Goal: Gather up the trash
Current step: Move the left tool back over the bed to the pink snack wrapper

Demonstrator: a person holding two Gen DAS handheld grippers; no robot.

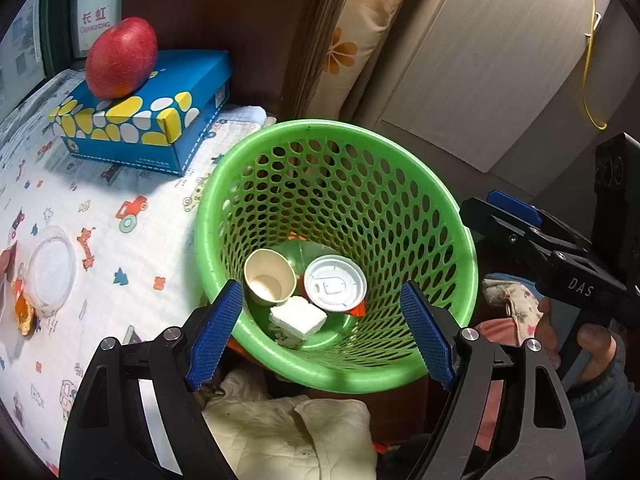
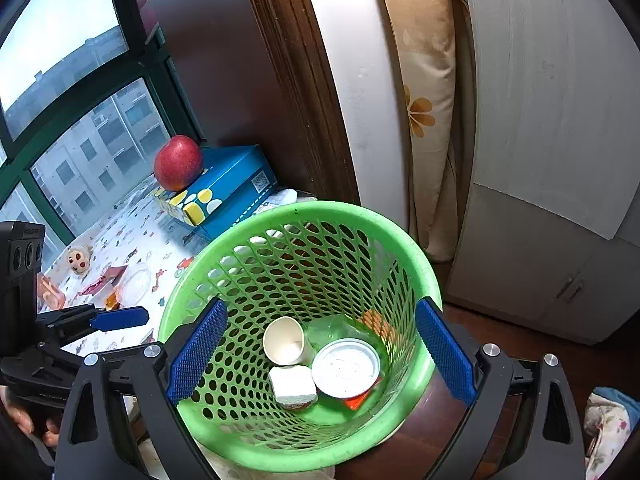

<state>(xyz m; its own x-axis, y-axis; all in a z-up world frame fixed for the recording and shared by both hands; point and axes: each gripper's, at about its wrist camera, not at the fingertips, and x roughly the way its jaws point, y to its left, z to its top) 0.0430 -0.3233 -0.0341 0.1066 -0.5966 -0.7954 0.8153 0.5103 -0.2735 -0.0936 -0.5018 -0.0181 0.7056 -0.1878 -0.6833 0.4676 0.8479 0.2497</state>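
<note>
While both tools hang over the bin, L gripper (image 1: 320,336) has its jaws spread w/ nothing between the blue pads; R gripper (image 2: 320,360) likewise released and empty. Directly ahead of and below both sits the green basket (image 1: 224,184), mouth tilted toward the fingers, presumably so drops fall straight in. On its floor: paper cup (image 1: 268,280) lying on its side, white lid (image 1: 335,289) beside it, touching or nearly so, and a white foam-like block (image 1: 298,318) nearest the tips. So some trash is already in.

L view only: off to that gripper's left, on the printed cloth (image 1: 120,264), a clear plastic lid (image 1: 52,272) w/ an orange scrap (image 1: 24,312) against it, probably next pickups. Farther out, apple (image 1: 122,58) on blue box (image 1: 160,120), likely not trash.

R view only: window, a small doll (image 2: 79,259) and a red wrapper (image 2: 105,278) beyond the L tool.
</note>
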